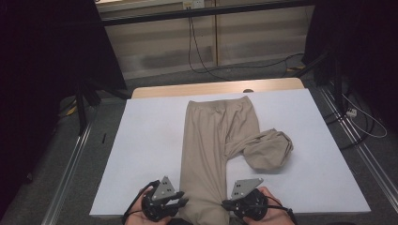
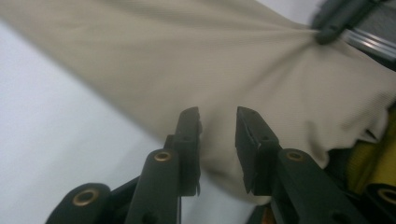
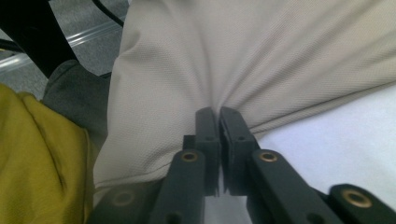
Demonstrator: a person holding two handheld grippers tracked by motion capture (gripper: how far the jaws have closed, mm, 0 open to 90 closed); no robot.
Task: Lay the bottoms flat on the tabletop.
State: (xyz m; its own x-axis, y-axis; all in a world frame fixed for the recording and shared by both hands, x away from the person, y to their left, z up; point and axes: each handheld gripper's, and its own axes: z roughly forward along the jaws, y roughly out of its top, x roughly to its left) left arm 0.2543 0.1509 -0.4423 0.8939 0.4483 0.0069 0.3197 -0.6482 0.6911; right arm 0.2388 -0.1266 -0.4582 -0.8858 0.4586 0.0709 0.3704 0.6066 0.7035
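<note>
High view: beige trousers [image 1: 211,140] lie lengthwise on a white table [image 1: 150,140], waistband at the far end. One leg runs straight down to the near edge; the other is bunched into a lump at the right. The left gripper [image 1: 180,200] sits just beside the left edge of the straight leg, and the right gripper [image 1: 225,204] touches its right edge. A hand holds each gripper at the bottom of the view.

Left gripper view: the left gripper [image 2: 218,140] has its jaws parted over the cloth's edge, with a clear gap between them. The pads do not press on the trousers [image 2: 210,60].

Right gripper view: the right gripper [image 3: 218,140] has its jaws closed together, pinching a fold of the trousers [image 3: 243,56] at the hem. Creases radiate from the pinch. Yellow cloth [image 3: 37,163] shows at the left.
</note>
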